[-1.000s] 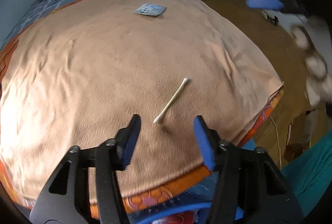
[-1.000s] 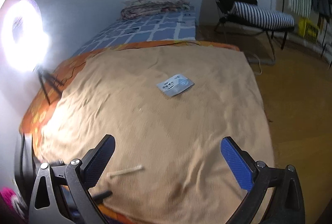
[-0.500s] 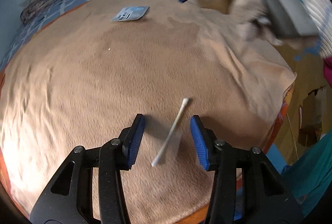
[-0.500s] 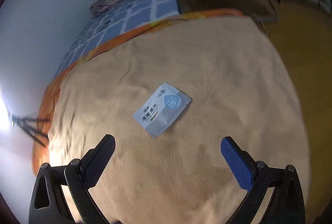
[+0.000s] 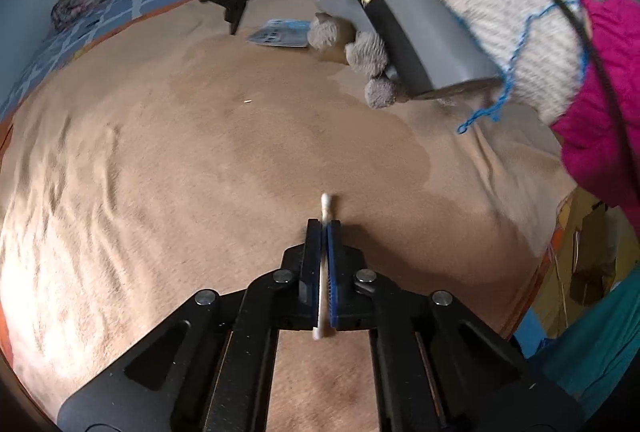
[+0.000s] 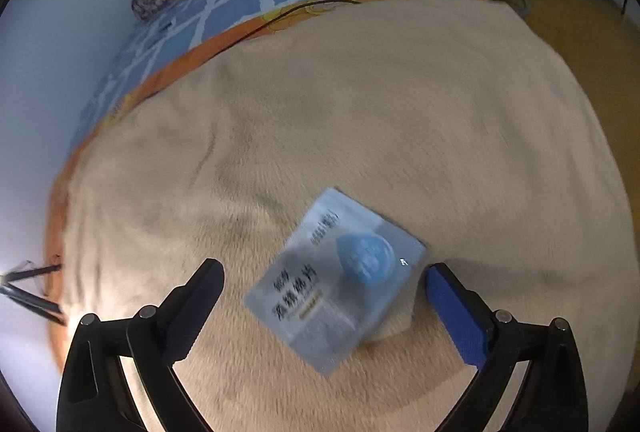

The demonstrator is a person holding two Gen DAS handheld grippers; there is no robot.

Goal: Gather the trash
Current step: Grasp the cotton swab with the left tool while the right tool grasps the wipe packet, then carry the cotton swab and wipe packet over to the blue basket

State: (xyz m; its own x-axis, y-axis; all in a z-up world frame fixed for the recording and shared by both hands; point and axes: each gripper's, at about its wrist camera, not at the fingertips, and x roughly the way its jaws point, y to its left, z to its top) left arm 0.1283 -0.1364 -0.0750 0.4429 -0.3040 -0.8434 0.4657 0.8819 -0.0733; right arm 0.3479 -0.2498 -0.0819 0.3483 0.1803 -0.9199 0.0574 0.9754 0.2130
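Between left claw pads: cotton swab, being gripped.
Inside right claw span: packet, awaiting pickup; jaws spreading wide.

I closed my left gripper on the cotton swab, which a second earlier lay loose between the spread fingers. I brought my right gripper down over the sachet, previously far off toward 12 o'clock, now between its open fingers.
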